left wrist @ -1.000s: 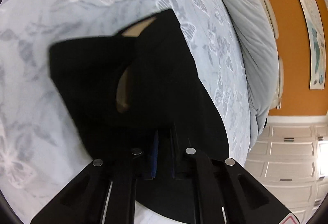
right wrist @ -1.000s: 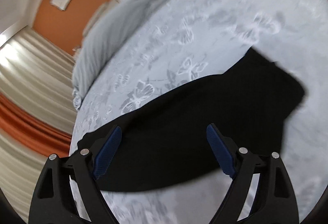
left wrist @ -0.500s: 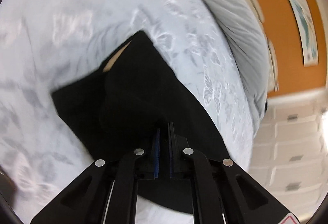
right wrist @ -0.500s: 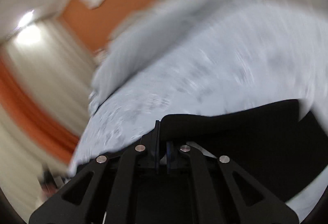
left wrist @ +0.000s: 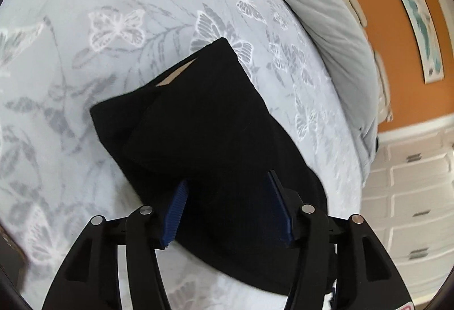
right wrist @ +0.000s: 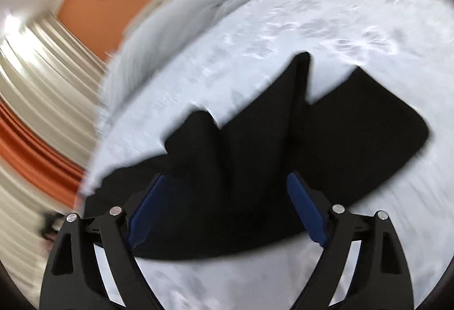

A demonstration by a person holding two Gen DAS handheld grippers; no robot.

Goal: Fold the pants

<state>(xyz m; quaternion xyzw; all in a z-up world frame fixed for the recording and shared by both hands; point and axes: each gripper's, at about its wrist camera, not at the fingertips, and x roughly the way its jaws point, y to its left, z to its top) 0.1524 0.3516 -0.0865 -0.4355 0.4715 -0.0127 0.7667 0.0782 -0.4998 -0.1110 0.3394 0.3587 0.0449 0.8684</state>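
Black pants (left wrist: 210, 139) lie folded on a pale bedspread with a butterfly print (left wrist: 119, 26); a tan inner lining shows at their far edge. My left gripper (left wrist: 227, 210) hangs over the near part of the pants. Its jaws are opening, and the cloth lies between the blue pads (left wrist: 176, 213) without being pressed. In the right wrist view the pants (right wrist: 354, 137) are bunched, with two folds standing up in peaks. My right gripper (right wrist: 225, 210) is spread wide over them, its jaws still opening, and its pads (right wrist: 306, 210) stand apart from the cloth.
A rumpled grey duvet (left wrist: 334, 26) lies along the bed's far side under an orange wall with a framed picture (left wrist: 417, 15). White drawers (left wrist: 408, 196) stand at the right. Cream and orange curtains (right wrist: 34, 100) fill the left of the right wrist view.
The left gripper, shut on the pants in both earlier frames, has opened. The right gripper, open a second ago, had shut on the pants half a second ago and has opened wide again.
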